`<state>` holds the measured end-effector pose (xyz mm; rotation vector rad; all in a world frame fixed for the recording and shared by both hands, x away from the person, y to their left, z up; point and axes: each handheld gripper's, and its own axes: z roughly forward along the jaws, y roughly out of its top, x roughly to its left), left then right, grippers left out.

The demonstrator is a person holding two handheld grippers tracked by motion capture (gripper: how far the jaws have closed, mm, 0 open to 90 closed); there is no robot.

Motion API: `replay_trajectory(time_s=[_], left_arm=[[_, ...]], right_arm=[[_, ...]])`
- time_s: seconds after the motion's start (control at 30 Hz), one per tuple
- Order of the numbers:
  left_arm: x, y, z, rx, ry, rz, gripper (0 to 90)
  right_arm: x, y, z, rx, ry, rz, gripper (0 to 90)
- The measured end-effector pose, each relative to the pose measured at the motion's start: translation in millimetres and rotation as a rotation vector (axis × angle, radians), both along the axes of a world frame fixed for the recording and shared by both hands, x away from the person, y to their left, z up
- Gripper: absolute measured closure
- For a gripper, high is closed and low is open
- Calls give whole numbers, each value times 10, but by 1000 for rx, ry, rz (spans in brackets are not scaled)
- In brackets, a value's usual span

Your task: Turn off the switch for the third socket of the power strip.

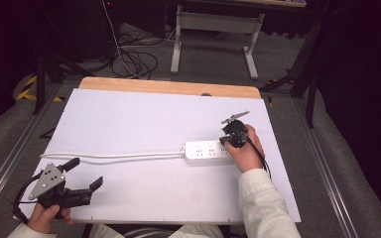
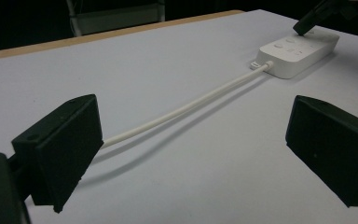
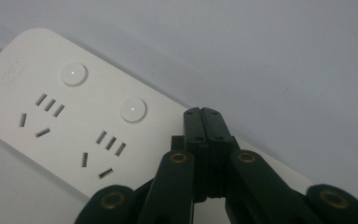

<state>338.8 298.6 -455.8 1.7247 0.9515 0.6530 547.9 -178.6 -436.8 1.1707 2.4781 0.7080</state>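
Step in hand: you look to be pressing a switch button on the power strip (image 1: pixel 209 151) with your right tongs (image 3: pixel 207 122); that is my reading of the pose, not something shown finished.
Right tongs: jaws together, with nothing between them, tip pointed down at the strip's top face, at the end farthest from its cord (image 1: pixel 114 155).
Left tongs: jaws wide apart, holding nothing, resting low over the bench (image 1: pixel 129 114) well away from the strip (image 2: pixel 190 126).
Power strip: lies flat on the white bench, straight under your right tongs; from your left tongs it sits far ahead with the cord running back towards them and passing close by one jaw.
Buttons: two round buttons (image 3: pixel 133 110) show just beyond and to the side of the right tongs' tip, each above a set of sockets; whether a third lies under the tip I cannot tell, since the jaws cover that spot.
Contact: the tip seems on or just above the strip's surface; the pictures do not settle which.
How to do it well: keep the jaws closed so they act as one blunt finger, centre the tip on the button, and push straight down rather than at a slant, or the strip may skid.
Helping hand: if it slides, bring your left tongs up to steady the cord end.
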Motion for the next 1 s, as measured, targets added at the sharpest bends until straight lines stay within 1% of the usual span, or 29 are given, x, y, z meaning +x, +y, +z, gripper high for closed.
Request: replay_trajectory(time_s=[0.1,0.27,0.37,0.7,0.93,1.0], left_arm=[[-4,1,1,2,-1,-1,42],[-3,0,0,3,0,-1,42],[-5,-3,0,2,-1,-3,43],[-7,-5,0,5,-2,-5,42],[-8,-12,-2,4,-2,-5,42],[-9,-13,-2,4,-2,-6,42]], right_arm=[[-2,9,-6,-6,-4,0,900],[-12,40,-18,-31,-14,1,900],[-11,48,-17,-35,-12,3,900],[-6,42,-17,-24,-3,-11,900],[-24,71,-20,-41,-13,-24,900],[-21,57,-23,-28,-10,-28,900]])
